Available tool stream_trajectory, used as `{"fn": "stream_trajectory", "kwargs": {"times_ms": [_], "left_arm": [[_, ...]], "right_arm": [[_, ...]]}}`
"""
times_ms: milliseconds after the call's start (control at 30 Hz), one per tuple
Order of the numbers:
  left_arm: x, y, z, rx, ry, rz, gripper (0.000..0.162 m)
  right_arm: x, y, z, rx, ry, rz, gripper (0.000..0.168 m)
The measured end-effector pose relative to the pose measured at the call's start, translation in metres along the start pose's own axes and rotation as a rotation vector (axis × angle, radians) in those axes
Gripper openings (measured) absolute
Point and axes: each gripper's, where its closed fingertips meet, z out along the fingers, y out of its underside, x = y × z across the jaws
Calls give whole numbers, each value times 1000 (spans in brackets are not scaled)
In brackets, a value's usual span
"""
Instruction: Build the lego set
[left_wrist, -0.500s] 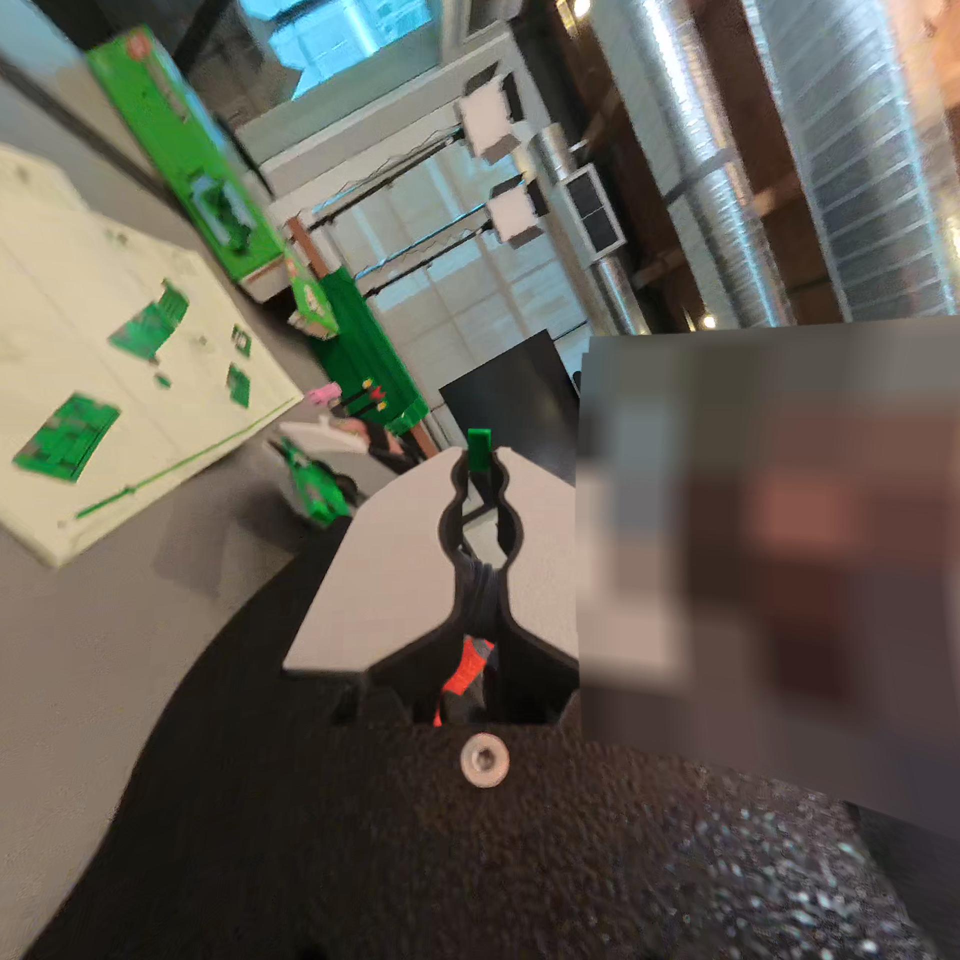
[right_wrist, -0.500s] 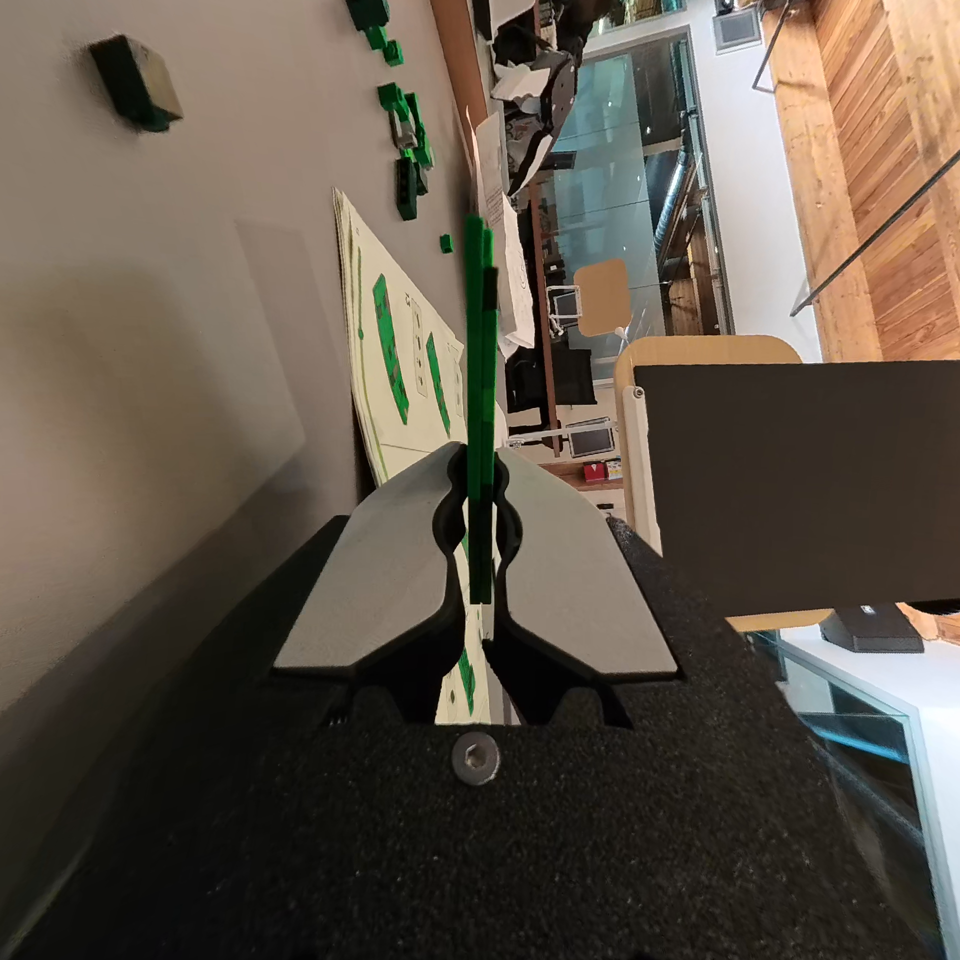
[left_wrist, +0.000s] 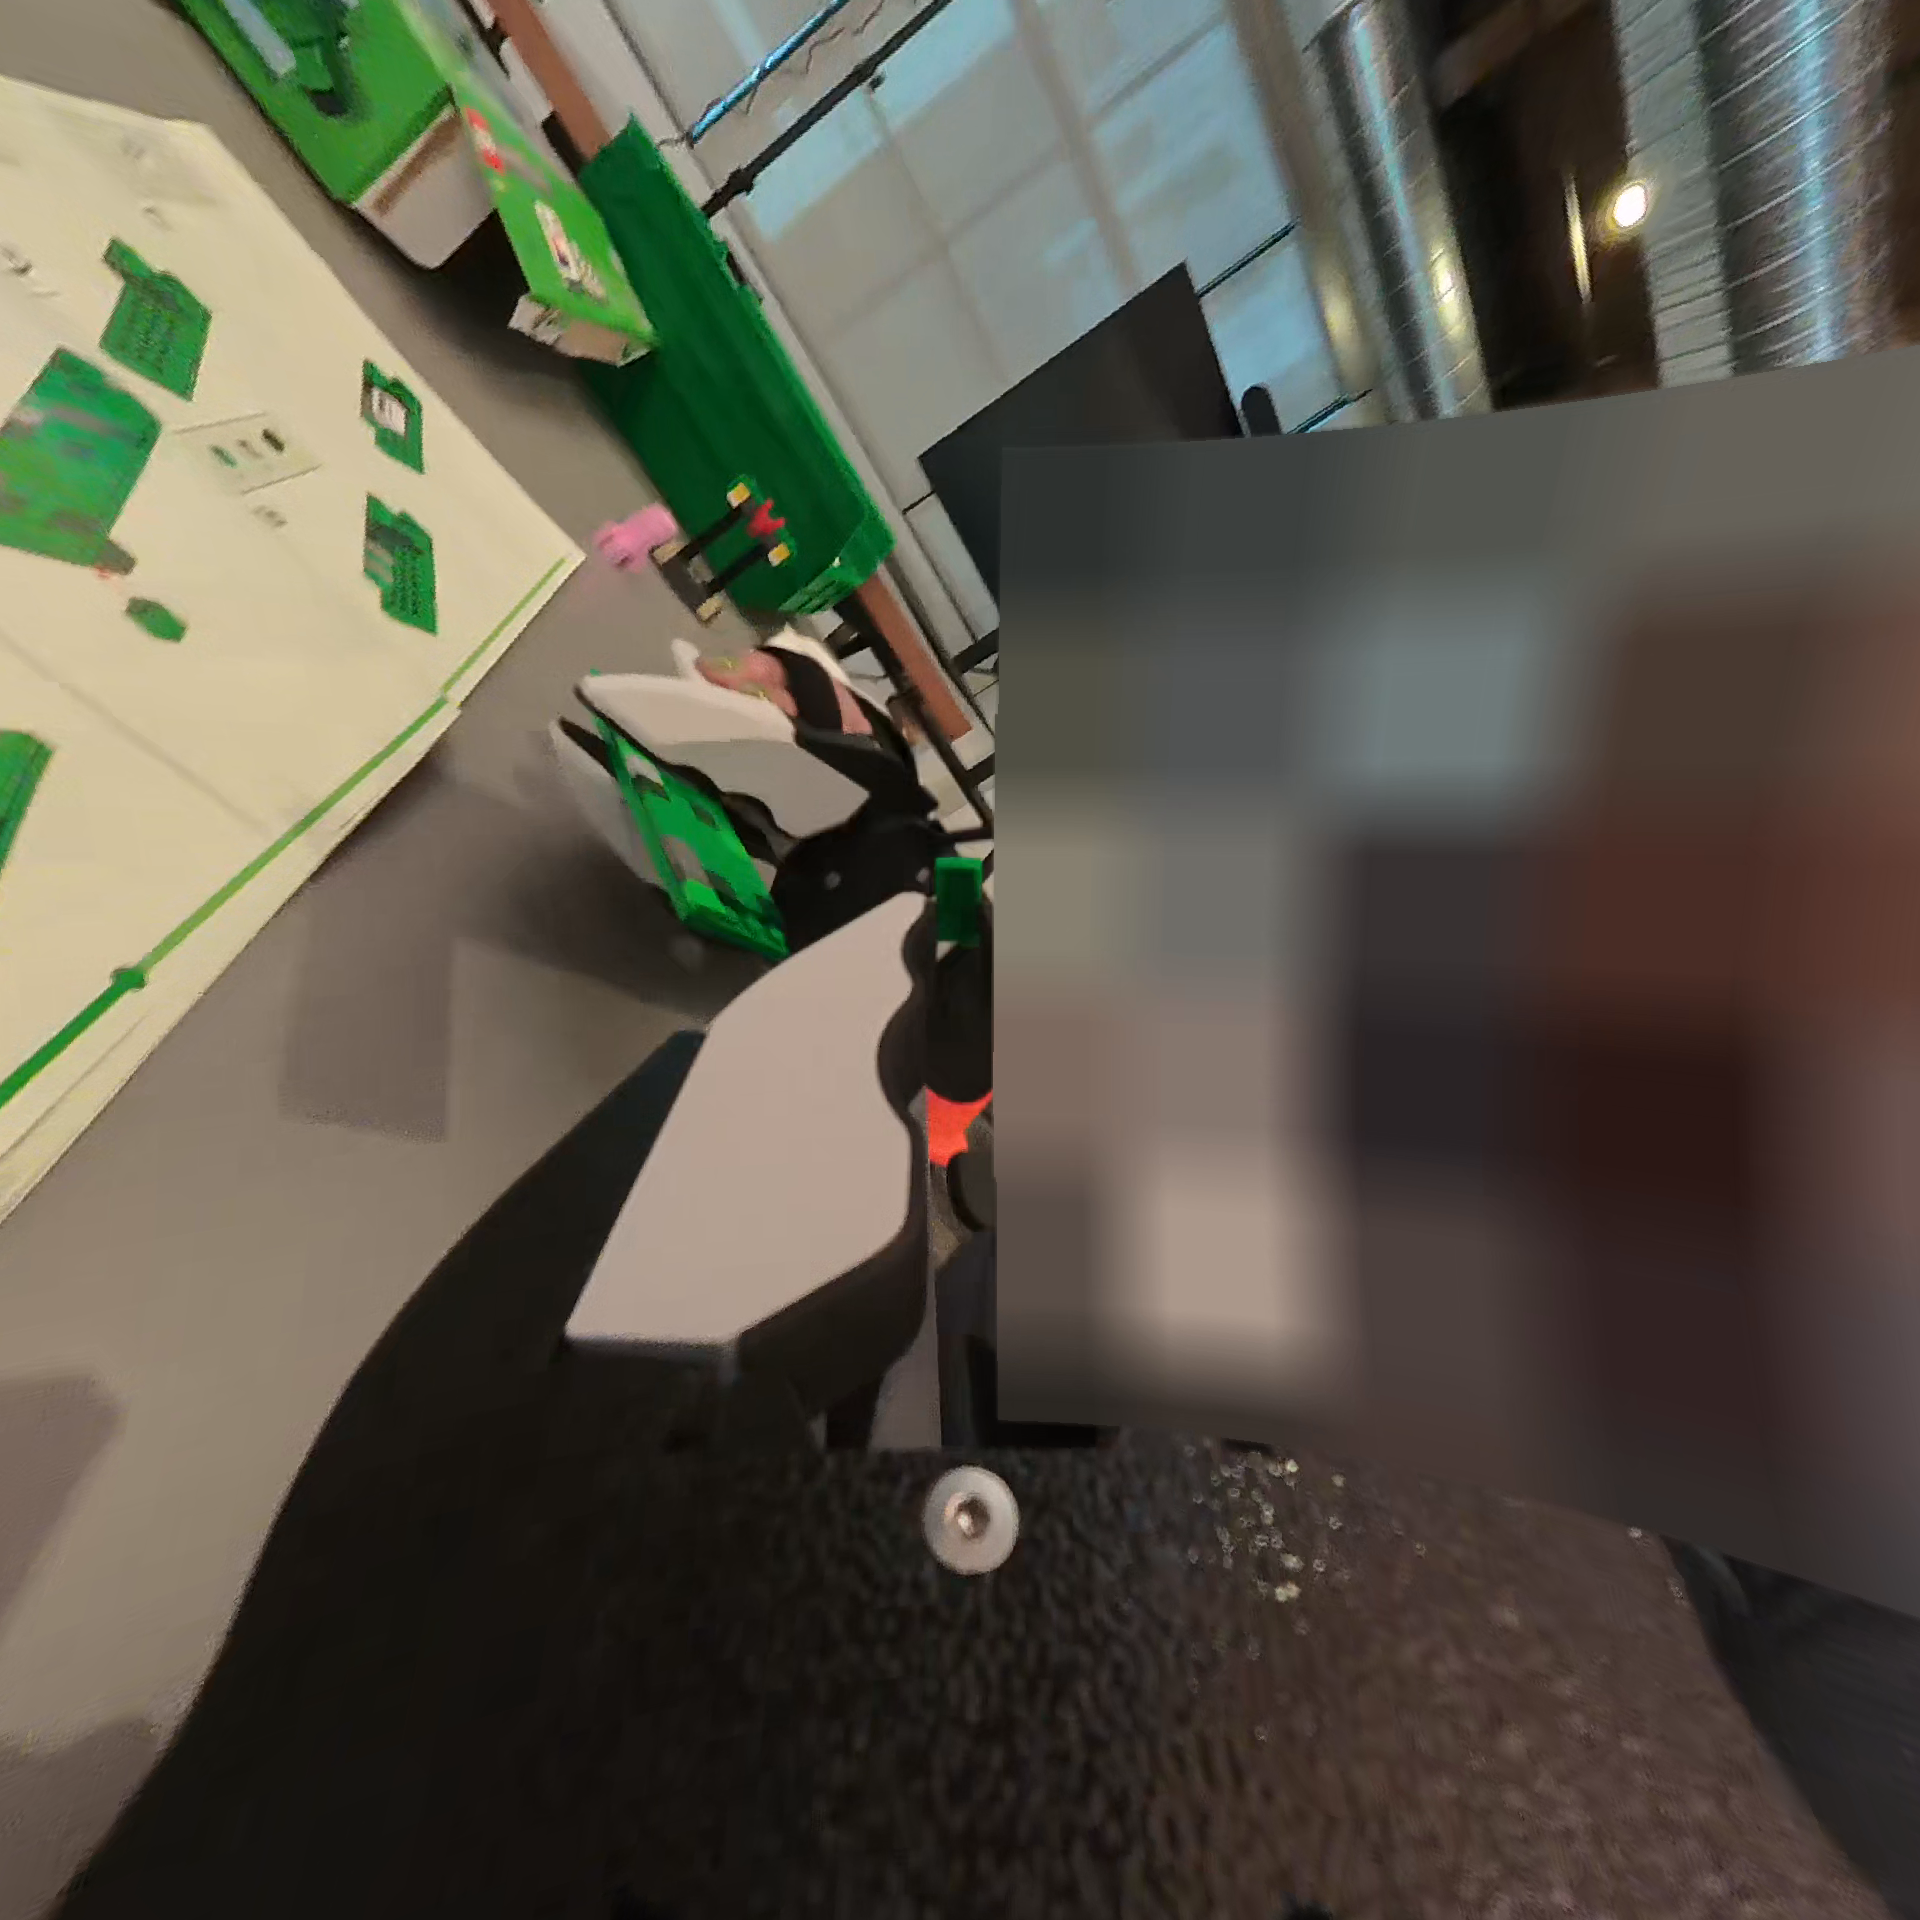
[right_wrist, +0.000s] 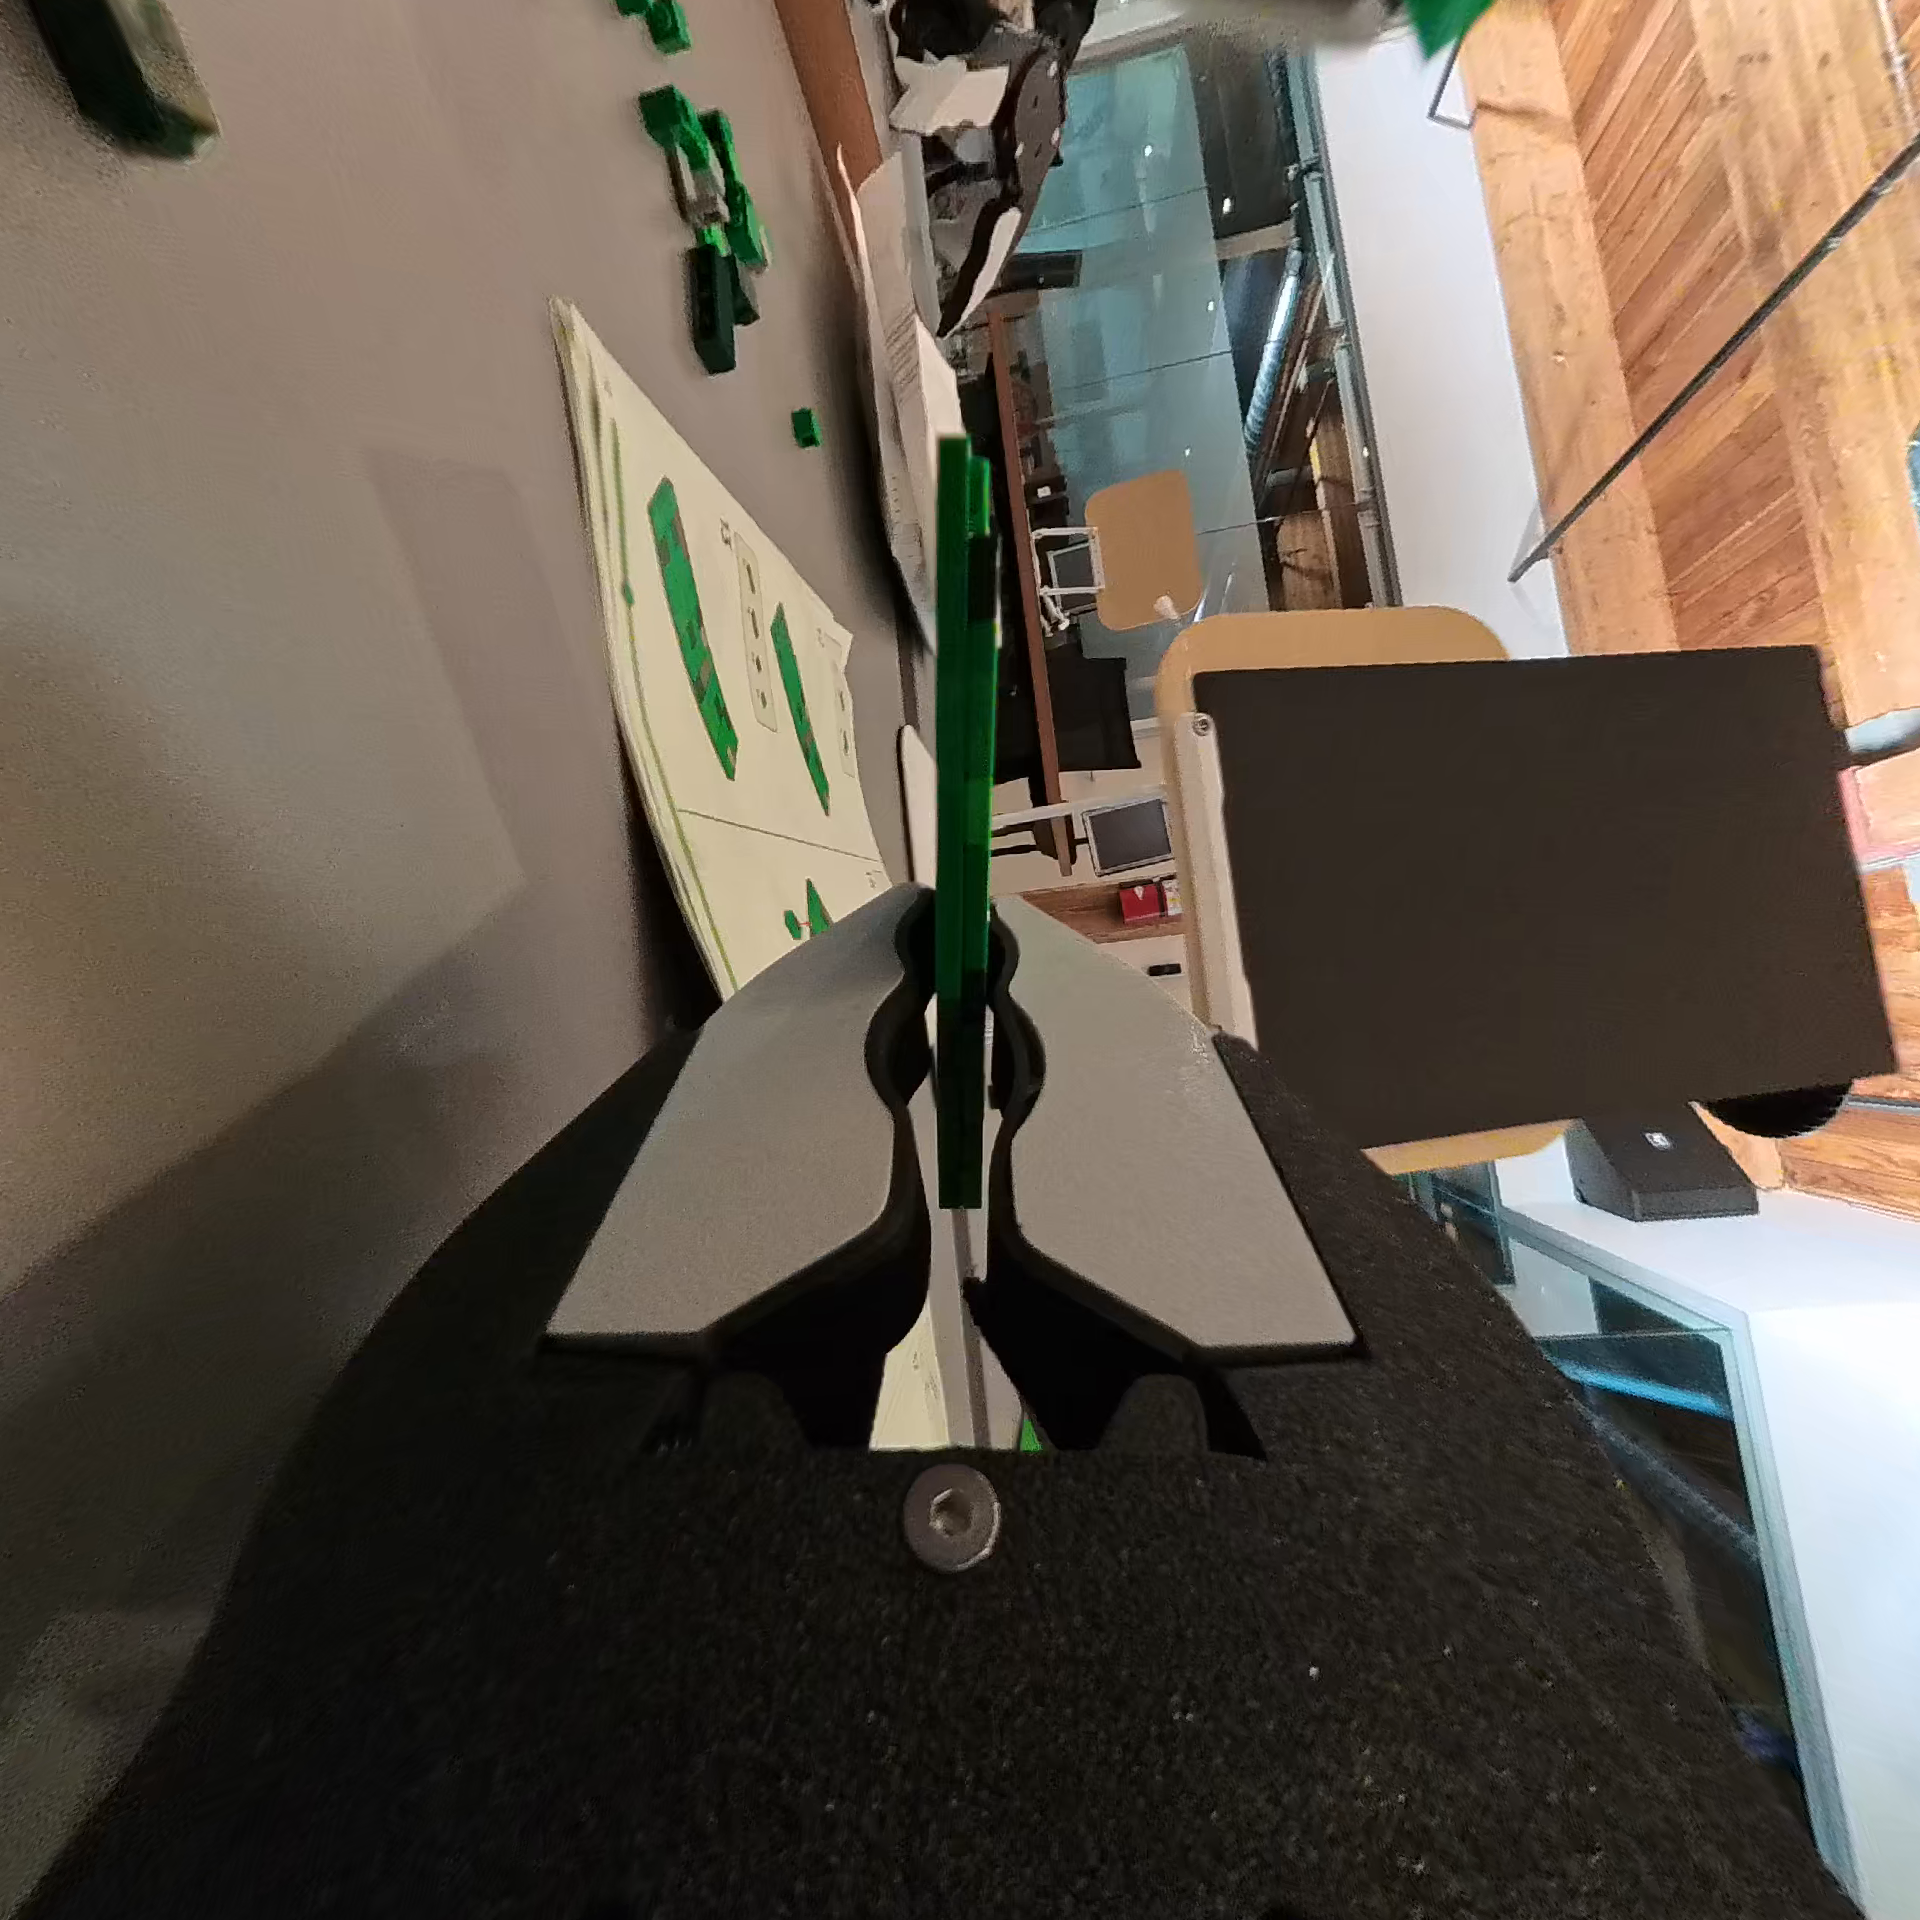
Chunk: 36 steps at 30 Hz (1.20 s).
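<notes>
Lego plate assembly (right_wrist: 961, 831), thin, flat, green, edge-on, clamped in right gripper (right_wrist: 958, 935) above grey table (right_wrist: 260, 623). Left gripper (left_wrist: 961, 935) pinches small green brick (left_wrist: 956, 902); one finger hidden. Printed instruction sheet (left_wrist: 260, 623) matte.

**Green plate stack clamped edge-on**

Your right hand-held gripper (right_wrist: 961, 1039) is closed on a thin stack of green Lego plates (right_wrist: 961, 790), seen edge-on and reaching past the fingertips. Beyond it, the open instruction booklet (right_wrist: 717, 665) lies on the grey tabletop (right_wrist: 312, 520), with loose green bricks (right_wrist: 712, 239) farther off.
</notes>
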Motion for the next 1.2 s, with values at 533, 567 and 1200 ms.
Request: {"fn": "stream_trajectory", "kwargs": {"times_ms": [533, 567, 1200], "left_arm": [[-33, 23, 31, -14, -84, 118, 7], [-37, 24, 30, -25, -102, 115, 7], [-102, 55, -11, -917, -728, 659, 7]], "right_arm": [[20, -7, -13, 12, 67, 80, 7], [18, -7, -13, 10, 61, 72, 7], [8, 48, -7, -155, -1, 18, 7]]}}
